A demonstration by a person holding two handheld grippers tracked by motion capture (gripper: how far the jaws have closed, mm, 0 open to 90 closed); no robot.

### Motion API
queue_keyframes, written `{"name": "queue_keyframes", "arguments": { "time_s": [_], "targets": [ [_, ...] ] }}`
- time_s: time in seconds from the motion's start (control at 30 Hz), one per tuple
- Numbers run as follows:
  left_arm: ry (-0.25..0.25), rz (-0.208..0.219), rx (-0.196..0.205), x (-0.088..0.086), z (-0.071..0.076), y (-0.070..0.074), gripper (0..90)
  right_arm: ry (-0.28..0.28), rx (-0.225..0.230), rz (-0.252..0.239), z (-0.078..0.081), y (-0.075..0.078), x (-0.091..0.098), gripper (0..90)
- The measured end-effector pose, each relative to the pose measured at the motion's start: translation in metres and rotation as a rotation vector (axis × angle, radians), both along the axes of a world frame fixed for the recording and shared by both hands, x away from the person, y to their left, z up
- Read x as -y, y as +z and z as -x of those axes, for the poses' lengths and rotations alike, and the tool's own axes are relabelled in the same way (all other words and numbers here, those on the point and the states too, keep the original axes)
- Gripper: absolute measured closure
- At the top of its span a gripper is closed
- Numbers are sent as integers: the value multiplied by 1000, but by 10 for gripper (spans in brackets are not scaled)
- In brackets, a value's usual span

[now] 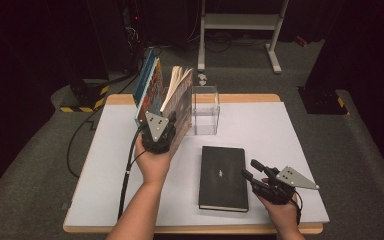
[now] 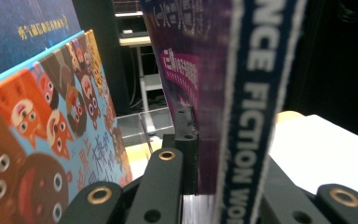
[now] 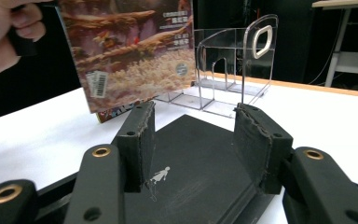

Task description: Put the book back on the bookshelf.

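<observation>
The left gripper [image 1: 166, 131] pinched a paperback [image 1: 179, 100] upright beside a clear rack [image 1: 205, 110] near the table's [image 1: 280, 135] far edge. The right gripper [image 1: 252, 170] hovered spread over a black notebook's [image 1: 223, 177] edge.

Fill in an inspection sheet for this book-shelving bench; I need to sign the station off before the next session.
Surface: white tabletop with a wooden edge, flat.
Job's things: purple science-fiction paperback held upright at the clear acrylic book rack; colourful picture book and blue book standing left of it; black hardcover notebook lying flat.
Clutter: nothing seen.
Grippers: left gripper shut on the paperback's spine; right gripper open, jaws over the notebook's edge, not pressing.
Cables: black cable trailing from the left gripper off the near edge.
Surroundings: grey carpet, white metal stand behind, hazard-striped base at left.
</observation>
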State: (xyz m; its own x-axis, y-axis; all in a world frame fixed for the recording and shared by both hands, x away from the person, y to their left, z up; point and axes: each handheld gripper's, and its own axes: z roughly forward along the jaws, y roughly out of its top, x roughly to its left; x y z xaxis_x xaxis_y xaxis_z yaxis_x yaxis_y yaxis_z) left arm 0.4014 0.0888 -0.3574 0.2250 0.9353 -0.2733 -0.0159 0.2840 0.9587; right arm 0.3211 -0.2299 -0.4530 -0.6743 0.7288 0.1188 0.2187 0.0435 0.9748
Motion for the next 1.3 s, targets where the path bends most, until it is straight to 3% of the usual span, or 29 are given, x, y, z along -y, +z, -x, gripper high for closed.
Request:
{"name": "queue_keyframes", "arguments": {
  "time_s": [0.27, 0.4, 0.6, 0.77, 1.3],
  "targets": [
    [28, -14, -3, 10, -21, -1, 835, 1, 1, -9, 1, 1, 1, 484],
    [43, -2, -13, 10, -35, -3, 836, 4, 3, -9, 1, 1, 1, 484],
    [78, -22, -18, 10, -60, -8, 836, 11, 2, -11, 2, 0, 0, 484],
    [89, -37, -4, 11, -69, -8, 836, 12, 0, -13, 1, 0, 0, 484],
    [118, -28, -13, 14, -100, -20, 836, 18, 1, -18, 1, 0, 0, 484]
  ]
}}
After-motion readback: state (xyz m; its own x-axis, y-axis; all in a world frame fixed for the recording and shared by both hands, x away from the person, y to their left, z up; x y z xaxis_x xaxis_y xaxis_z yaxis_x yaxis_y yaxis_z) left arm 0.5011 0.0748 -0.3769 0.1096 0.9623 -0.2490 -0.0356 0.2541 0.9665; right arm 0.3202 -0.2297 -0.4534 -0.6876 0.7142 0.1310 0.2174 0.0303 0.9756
